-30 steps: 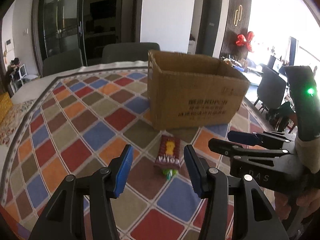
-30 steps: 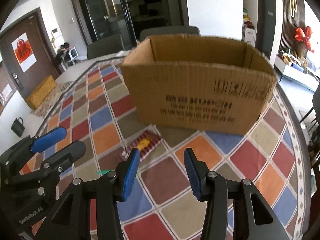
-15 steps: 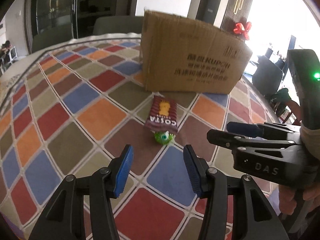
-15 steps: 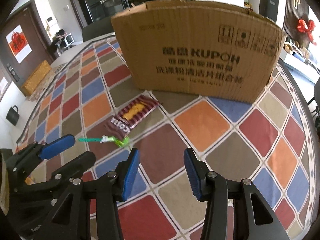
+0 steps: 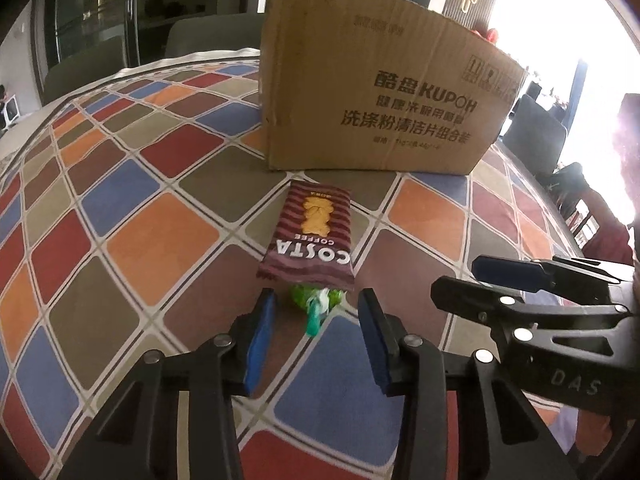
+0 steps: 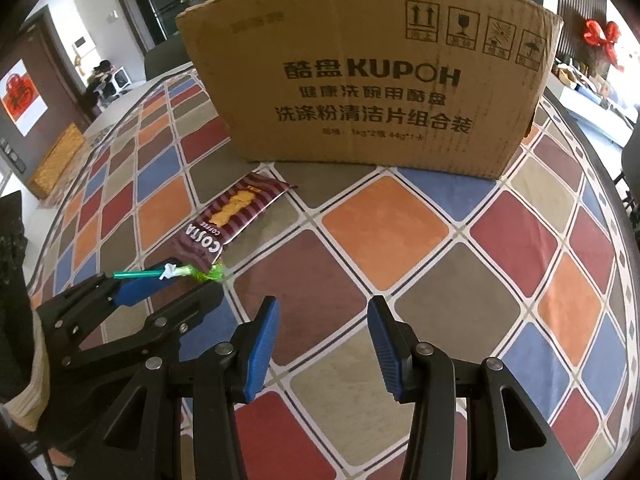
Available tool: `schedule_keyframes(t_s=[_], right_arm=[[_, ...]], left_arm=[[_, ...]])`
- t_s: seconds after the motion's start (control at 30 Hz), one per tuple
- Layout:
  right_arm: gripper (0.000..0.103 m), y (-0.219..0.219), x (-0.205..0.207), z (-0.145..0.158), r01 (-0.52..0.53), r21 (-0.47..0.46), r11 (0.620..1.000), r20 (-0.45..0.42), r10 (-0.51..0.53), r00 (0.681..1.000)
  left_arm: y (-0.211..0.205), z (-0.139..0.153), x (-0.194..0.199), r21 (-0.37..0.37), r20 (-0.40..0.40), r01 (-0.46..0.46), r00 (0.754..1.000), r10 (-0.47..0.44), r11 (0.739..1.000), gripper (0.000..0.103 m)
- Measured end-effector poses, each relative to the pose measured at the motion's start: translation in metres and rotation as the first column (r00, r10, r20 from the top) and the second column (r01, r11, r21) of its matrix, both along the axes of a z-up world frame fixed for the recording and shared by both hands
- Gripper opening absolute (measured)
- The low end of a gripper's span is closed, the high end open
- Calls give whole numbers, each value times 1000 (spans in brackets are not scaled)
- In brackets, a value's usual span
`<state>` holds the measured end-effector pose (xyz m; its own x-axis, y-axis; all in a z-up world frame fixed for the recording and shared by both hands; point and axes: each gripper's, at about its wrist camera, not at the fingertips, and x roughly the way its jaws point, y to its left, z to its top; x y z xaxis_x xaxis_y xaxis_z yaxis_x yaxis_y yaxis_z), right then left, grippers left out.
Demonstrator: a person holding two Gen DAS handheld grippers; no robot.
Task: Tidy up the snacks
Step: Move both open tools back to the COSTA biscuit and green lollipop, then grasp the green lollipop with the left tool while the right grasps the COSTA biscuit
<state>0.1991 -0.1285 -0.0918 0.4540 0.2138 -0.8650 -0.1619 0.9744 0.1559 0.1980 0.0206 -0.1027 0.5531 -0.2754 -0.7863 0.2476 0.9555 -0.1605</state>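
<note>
A maroon Costa snack packet (image 5: 311, 236) lies flat on the chequered tablecloth in front of a cardboard box (image 5: 376, 92). A green lollipop (image 5: 317, 302) lies at the packet's near end, its stick pointing toward me. My left gripper (image 5: 316, 316) is open, low over the table, its blue pads either side of the lollipop stick. My right gripper (image 6: 322, 320) is open and empty over bare cloth, to the right of the packet (image 6: 232, 216) and lollipop (image 6: 200, 272). The box (image 6: 372, 80) stands upright behind them. Its inside is hidden.
The multicoloured tablecloth (image 6: 440, 280) covers a round table whose edge curves at right. Grey chairs (image 5: 200, 36) stand behind the table. The right gripper shows at the right of the left wrist view (image 5: 520, 292); the left gripper shows at lower left of the right wrist view (image 6: 132, 300).
Both grippers have dropped lower and moved forward toward the box. The left gripper has closed in on the lollipop, which now lies between its open pads. The snacks have not moved.
</note>
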Motion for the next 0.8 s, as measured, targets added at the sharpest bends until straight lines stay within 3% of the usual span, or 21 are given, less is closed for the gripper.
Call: schedule_keyframes(t_s=[0.2, 0.57, 0.8], right_arm=[[47, -4, 2, -1, 9, 4, 1000, -4, -9, 1000], [47, 6, 3, 4, -14, 27, 1000, 2, 14, 1000], [47, 25, 4, 5, -35, 41, 999, 5, 35, 999]], left_arm=[[-3, -2, 6, 4, -5, 0, 1000, 0, 1000, 27], [12, 4, -22, -63, -58, -31, 998, 27, 998, 26], [34, 16, -37, -63, -30, -98, 995, 96, 993, 26]])
